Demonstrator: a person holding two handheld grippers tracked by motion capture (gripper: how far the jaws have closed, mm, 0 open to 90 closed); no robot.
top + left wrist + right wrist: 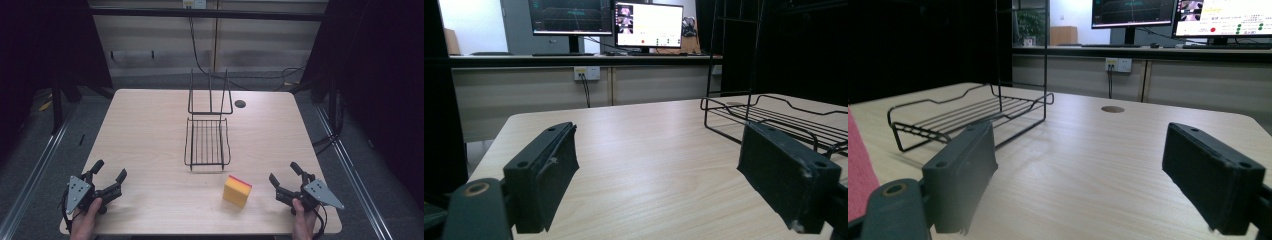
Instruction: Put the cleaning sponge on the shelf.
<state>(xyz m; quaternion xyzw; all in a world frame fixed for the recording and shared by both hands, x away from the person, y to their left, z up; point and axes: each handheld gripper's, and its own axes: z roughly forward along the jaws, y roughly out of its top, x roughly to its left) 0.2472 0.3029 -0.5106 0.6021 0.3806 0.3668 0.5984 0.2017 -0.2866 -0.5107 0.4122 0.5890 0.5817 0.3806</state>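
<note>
Two hand-held grippers, left (111, 176) at the tabletop's (150, 130) near-left corner and right (284, 178) at its near-right corner, both spread wide and holding nothing; yellow sponge (237, 190), seemingly red-topped, near the front edge; black wire rack (207, 142) mid-table.

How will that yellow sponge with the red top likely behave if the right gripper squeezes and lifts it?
The sponge looks like a foam block, so it probably compresses between the jaws and weighs little. It stands on edge, so a sideways nudge may well tip it. The right gripper, open beside it, seems wide enough to straddle it.
</note>
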